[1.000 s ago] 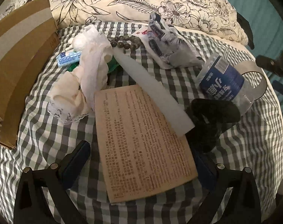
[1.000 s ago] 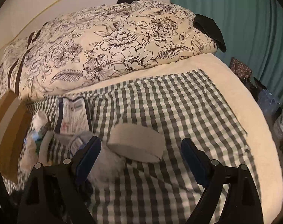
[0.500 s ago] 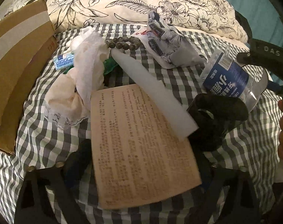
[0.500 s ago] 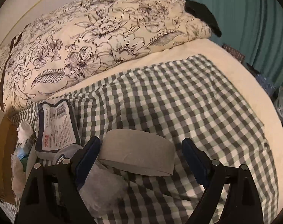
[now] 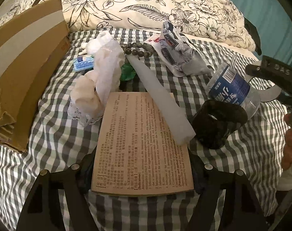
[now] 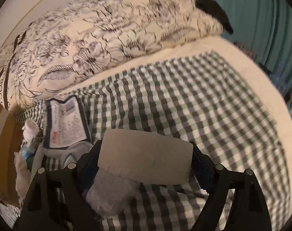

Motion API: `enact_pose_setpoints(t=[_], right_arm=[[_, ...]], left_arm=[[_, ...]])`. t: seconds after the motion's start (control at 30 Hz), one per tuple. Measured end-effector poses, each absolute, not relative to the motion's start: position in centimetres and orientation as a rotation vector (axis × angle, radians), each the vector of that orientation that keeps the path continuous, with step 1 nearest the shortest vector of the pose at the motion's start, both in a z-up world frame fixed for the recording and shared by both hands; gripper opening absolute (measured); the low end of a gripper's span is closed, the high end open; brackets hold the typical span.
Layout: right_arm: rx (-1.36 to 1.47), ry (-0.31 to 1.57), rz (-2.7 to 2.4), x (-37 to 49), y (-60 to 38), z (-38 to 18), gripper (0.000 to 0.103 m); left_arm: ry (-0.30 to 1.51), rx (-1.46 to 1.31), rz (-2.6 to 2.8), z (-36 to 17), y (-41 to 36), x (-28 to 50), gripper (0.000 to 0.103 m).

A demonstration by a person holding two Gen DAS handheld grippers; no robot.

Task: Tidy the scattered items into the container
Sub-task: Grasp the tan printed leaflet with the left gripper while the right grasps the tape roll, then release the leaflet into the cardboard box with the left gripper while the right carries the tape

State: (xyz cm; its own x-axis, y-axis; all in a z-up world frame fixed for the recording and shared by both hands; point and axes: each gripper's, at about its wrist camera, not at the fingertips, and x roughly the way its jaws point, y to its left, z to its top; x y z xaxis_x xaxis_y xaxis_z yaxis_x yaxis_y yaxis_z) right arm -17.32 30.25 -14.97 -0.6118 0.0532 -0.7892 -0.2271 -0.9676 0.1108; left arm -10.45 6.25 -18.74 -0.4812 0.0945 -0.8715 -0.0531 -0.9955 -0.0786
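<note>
My left gripper is shut on a brown printed booklet lying on the checked cloth. Beyond it lie a long white strip, a white cloth bundle, a blue packet, dark beads, a foil pouch, a plastic bottle with a blue label and a black holder. The cardboard box stands at the left. My right gripper is shut on a grey tape roll; the right gripper also shows at the right edge of the left wrist view.
A floral duvet is heaped along the back of the bed. The checked cloth stretches right to a cream bed edge. A teal curtain hangs behind. The foil pouch lies left of the tape roll.
Both grippers have closed: the left onto the brown booklet, the right onto the grey tape roll. The right gripper moved in toward the roll, its view now blurred.
</note>
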Motion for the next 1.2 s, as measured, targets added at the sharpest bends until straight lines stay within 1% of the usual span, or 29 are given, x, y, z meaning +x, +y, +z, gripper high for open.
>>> enact_pose_setpoints(t=[0.4, 0.57, 0.83, 1.2], right_arm=[[-1.248, 0.258, 2.789, -12.8, 27.8, -10.0, 0.085], [-1.243, 0.271, 2.846, -10.7, 26.4, -8.3, 0.085], [-1.195, 0.191, 2.951, -7.0, 23.0, -4.9, 0.085], [-1.124, 0.166, 3.045, -2.4, 20.3, -1.4, 0.085]], left_arm=[[-0.095, -1.495, 2.676, -15.2, 4.6, -8.3, 0.076], [-0.102, -1.439, 2.702, -13.5, 4.2, -6.8, 0.076], [-0.123, -1.34, 2.752, -10.6, 3.3, -4.3, 0.076], [-0.163, -1.227, 2.819, -6.8, 1.2, -0.5, 0.076]])
